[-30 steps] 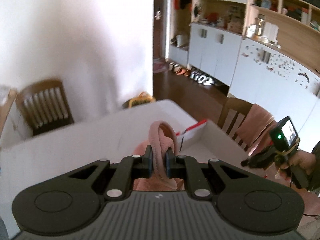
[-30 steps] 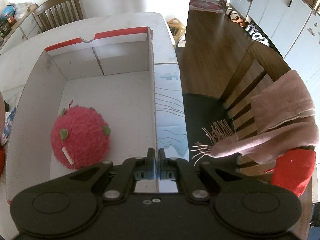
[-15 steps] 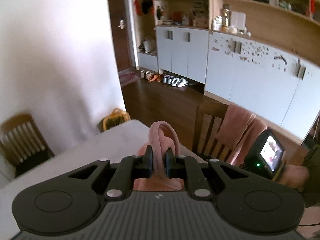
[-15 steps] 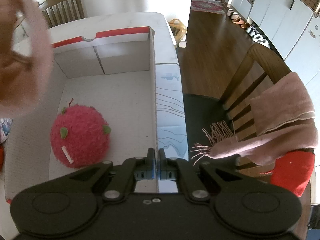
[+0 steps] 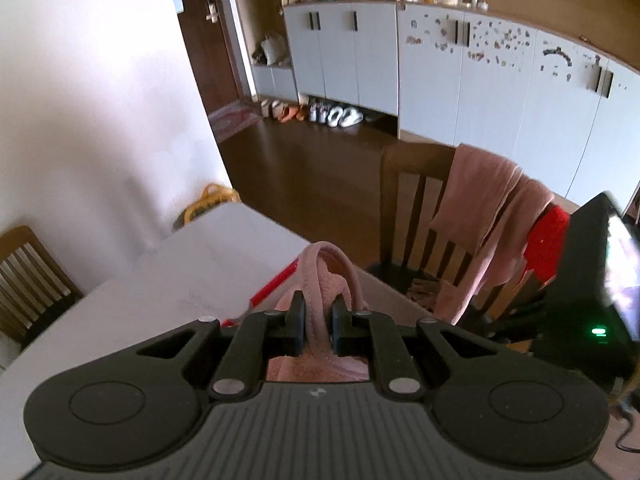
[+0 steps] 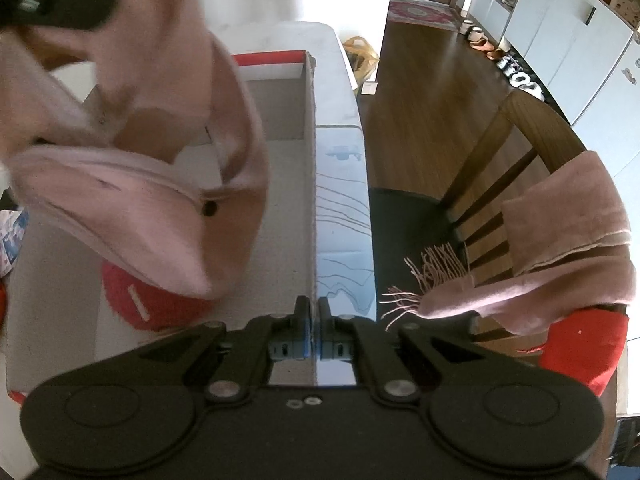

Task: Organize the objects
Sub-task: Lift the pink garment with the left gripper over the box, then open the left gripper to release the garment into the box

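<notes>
A white table (image 6: 340,92) carries an open cardboard box (image 6: 308,184). My left gripper (image 5: 317,316) is clamped on a pink slipper (image 6: 132,184), which I'm holding in the air above the box and the red plush toy (image 6: 160,308) inside. My right gripper (image 6: 313,312) pinches the box's side wall.

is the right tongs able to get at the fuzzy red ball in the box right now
Probably not. The right tongs are shut on the white cardboard box wall, and the pink fabric slipper held by the left tongs hangs over the fuzzy red ball, covering most of it.
</notes>
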Action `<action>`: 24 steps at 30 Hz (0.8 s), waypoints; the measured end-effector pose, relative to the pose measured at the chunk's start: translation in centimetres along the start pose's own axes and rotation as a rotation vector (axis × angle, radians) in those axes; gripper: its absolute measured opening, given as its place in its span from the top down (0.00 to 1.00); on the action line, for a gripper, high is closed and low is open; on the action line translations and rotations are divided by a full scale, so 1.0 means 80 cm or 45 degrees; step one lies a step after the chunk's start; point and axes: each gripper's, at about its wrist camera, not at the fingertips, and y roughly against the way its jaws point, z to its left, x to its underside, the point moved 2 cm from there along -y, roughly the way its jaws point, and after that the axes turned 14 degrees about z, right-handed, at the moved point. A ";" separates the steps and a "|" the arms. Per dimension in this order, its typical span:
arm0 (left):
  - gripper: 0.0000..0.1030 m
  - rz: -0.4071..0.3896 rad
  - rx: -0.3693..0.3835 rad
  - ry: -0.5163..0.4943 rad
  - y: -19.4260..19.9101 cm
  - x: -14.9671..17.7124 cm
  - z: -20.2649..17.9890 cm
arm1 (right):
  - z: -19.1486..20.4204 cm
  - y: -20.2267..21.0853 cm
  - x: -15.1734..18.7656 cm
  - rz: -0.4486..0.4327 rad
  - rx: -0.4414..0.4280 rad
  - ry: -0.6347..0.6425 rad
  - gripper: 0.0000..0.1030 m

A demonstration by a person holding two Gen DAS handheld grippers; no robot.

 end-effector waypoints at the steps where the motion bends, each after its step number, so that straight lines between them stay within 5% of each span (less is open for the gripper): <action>1: 0.89 0.020 0.010 0.001 -0.006 0.001 0.000 | 0.000 0.000 0.000 0.000 -0.001 0.001 0.98; 12: 0.89 0.231 0.031 -0.105 -0.082 0.018 -0.020 | -0.003 -0.002 -0.001 0.011 -0.014 0.008 0.99; 24: 0.89 0.334 0.042 -0.148 -0.117 0.037 -0.029 | -0.003 -0.007 -0.001 0.027 -0.015 0.016 0.99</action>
